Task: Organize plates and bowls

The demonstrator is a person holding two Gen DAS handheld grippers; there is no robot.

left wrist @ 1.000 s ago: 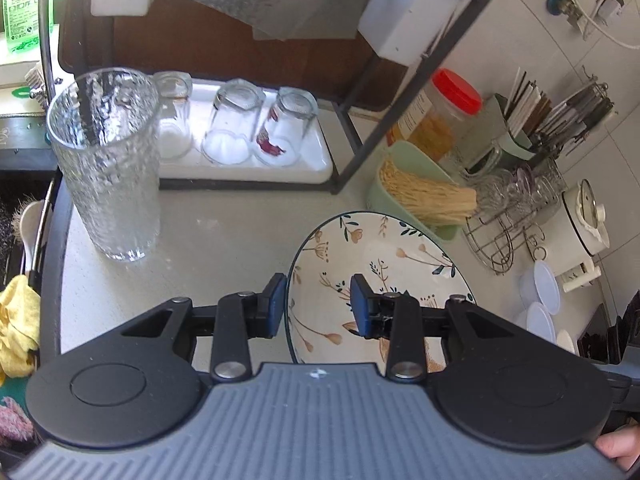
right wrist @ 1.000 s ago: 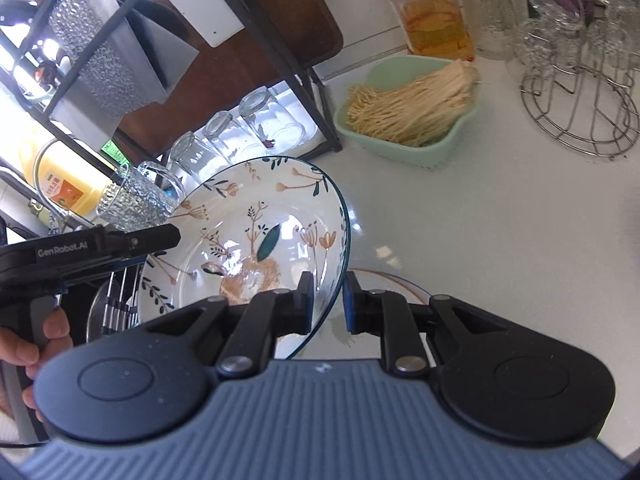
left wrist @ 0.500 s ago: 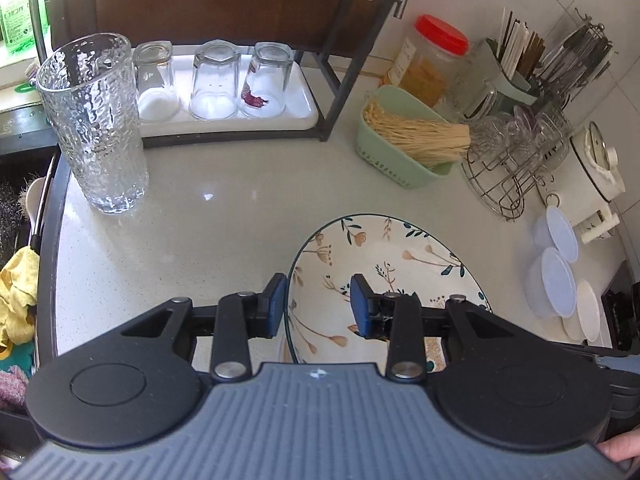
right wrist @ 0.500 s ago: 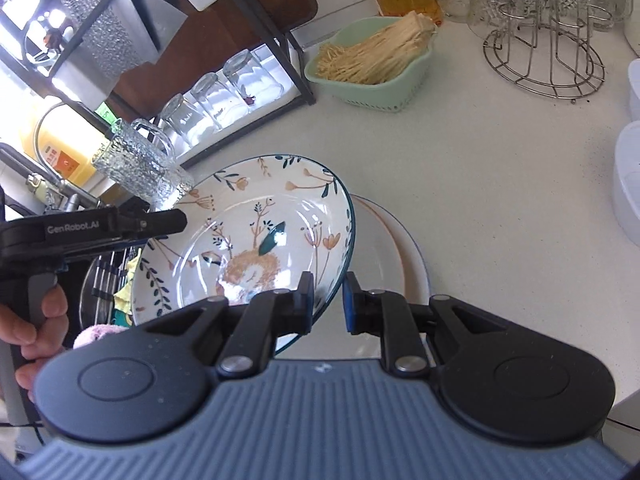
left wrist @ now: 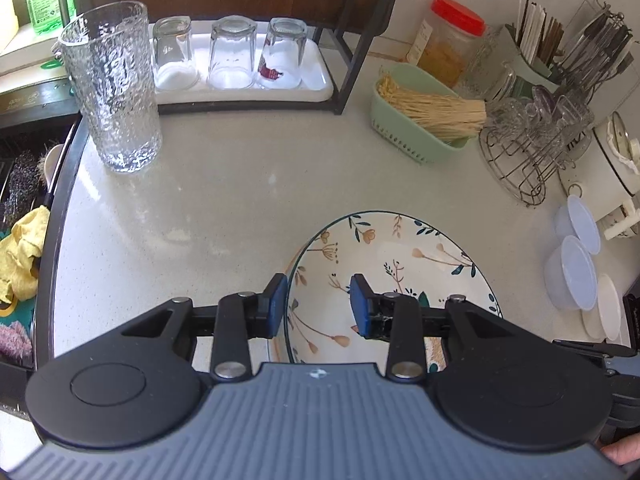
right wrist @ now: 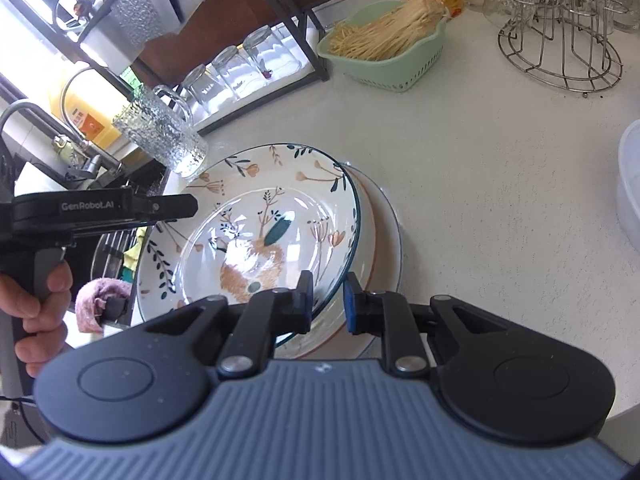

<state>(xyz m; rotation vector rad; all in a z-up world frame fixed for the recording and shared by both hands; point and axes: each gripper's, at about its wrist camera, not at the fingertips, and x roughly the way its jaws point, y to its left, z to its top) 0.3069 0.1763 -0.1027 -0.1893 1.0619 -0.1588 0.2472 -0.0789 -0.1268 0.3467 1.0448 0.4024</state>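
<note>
Left gripper (left wrist: 318, 306), bottom centre of its view: jaws partway apart, astride the left rim of the floral bowl (left wrist: 392, 264); impossible to tell whether the pads actually press. Right gripper (right wrist: 327, 302): clamped tight on the bowl's near rim. Bowl tilted, low over a rimmed plate (right wrist: 384, 240) lying on the countertop (left wrist: 240, 184); contact between bowl and plate not discernible.

Risks, by judgement: a thin-edge pinch on glazed ceramic, so liable to slip or swing if lowered unevenly. Could land off-centre, clack on the plate, chip a rim or skid it across the smooth top. With the left jaws loose, all the weight on one pinch.

Surface and room, left to right in the left view:
- At far left, a sink edge with a yellow cloth (left wrist: 20, 256).
- At upper left, a textured glass pitcher (left wrist: 116, 92).
- Under a dark metal shelf, upturned tumblers (left wrist: 232, 56) on a white tray.
- Across the middle, pale speckled counter, glossy.
- Right of centre, a green basket of dry noodles (left wrist: 416, 136) and a red-lidded jar (left wrist: 448, 48).
- At upper right, a wire glass rack (left wrist: 528, 160).
- At the right edge, plastic containers (left wrist: 572, 276).
- Bright daylight overall.
</note>
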